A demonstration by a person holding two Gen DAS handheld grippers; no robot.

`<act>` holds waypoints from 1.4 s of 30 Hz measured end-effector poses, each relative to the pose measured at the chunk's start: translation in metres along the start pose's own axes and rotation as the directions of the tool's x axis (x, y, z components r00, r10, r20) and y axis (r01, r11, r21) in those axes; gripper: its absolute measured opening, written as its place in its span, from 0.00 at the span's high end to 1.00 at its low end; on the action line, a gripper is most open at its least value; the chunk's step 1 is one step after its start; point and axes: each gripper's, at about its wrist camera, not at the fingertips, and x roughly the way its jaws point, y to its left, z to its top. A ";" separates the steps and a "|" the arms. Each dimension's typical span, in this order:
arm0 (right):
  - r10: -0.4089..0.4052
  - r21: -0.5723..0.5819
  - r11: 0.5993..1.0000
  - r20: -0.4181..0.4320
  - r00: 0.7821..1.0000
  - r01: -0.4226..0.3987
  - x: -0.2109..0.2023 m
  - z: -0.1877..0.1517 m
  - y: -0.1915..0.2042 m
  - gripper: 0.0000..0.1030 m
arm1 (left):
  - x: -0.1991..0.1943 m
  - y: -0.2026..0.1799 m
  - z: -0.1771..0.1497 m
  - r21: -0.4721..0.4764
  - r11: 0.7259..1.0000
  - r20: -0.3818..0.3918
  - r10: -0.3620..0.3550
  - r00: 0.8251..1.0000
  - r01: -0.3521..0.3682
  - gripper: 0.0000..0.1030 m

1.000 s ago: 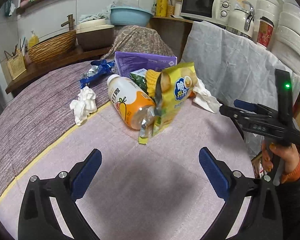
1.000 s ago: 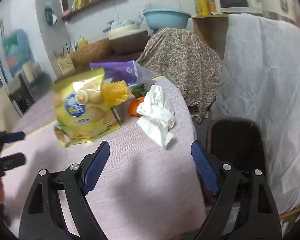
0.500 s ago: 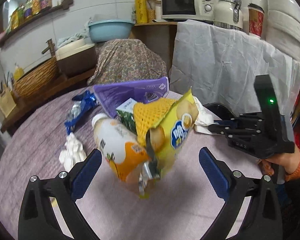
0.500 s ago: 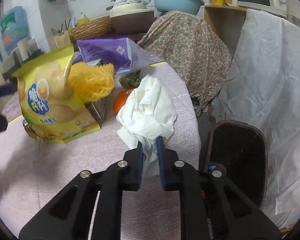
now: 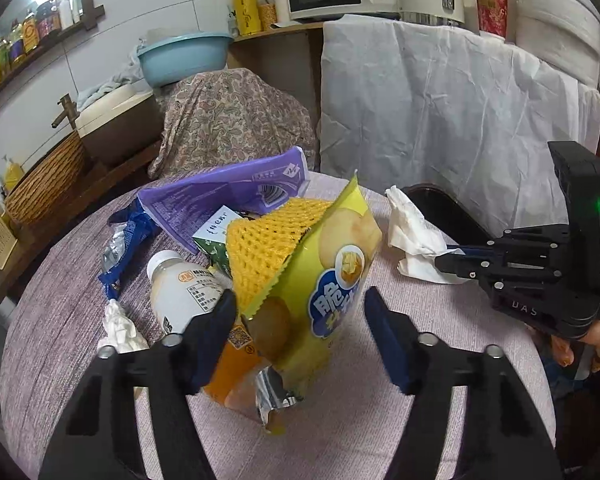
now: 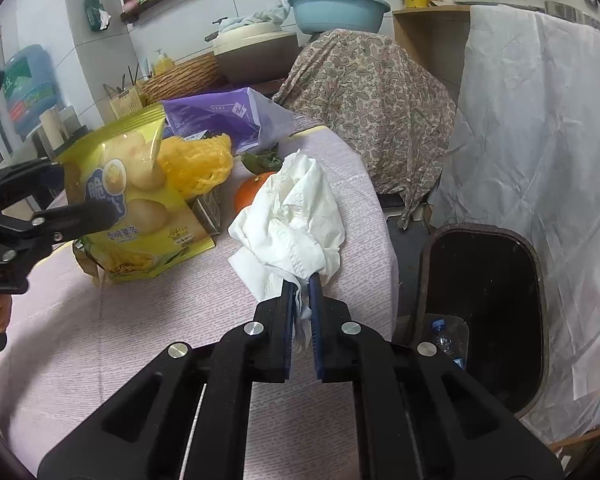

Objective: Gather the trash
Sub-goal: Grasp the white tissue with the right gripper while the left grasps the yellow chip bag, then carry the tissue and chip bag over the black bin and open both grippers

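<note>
Both hand-held grippers have closed in since the earlier frames. Nearest, the left hand-held gripper (image 5: 300, 316) has just been narrowing, half spread around the upright yellow chip bag (image 5: 324, 280), pads not yet pressing. Further right on the tabletop (image 6: 180, 300), the right hand-held gripper (image 6: 302, 294) pinches the white tissue (image 6: 296, 216); the bin (image 6: 536, 264) lies just rightward, beyond the edge.

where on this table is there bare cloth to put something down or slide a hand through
Bare cloth lies along the near edge of the table, in front of the yellow chip bag, and in the strip between that bag and the white tissue pinched by the right gripper. The far middle is crowded: purple bag, yellow foam net and bottle overlap.
</note>
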 end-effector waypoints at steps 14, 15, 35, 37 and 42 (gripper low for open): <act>0.045 0.040 0.998 0.014 0.999 -0.046 -0.013 -0.011 0.005 0.92 | -0.021 -0.005 -0.017 -0.101 0.988 0.032 -0.114 0.993 0.117 0.93; 0.051 0.042 0.998 0.017 0.999 -0.051 -0.015 -0.013 0.006 0.92 | -0.024 -0.005 -0.020 -0.108 0.986 0.041 -0.120 0.992 0.124 0.93; 0.058 0.085 0.994 0.145 0.988 -0.071 -0.079 -0.062 0.020 0.92 | -0.072 -0.028 -0.059 -0.203 0.940 0.143 -0.249 0.958 0.275 0.95; 0.039 0.102 0.993 0.168 0.985 -0.057 -0.088 -0.065 0.014 0.92 | -0.072 -0.038 -0.055 -0.184 0.940 0.146 -0.262 0.954 0.286 0.95; -0.036 0.163 0.987 0.206 0.978 0.002 -0.106 -0.071 -0.014 0.92 | -0.061 -0.063 -0.036 -0.155 0.931 0.150 -0.309 0.939 0.331 0.95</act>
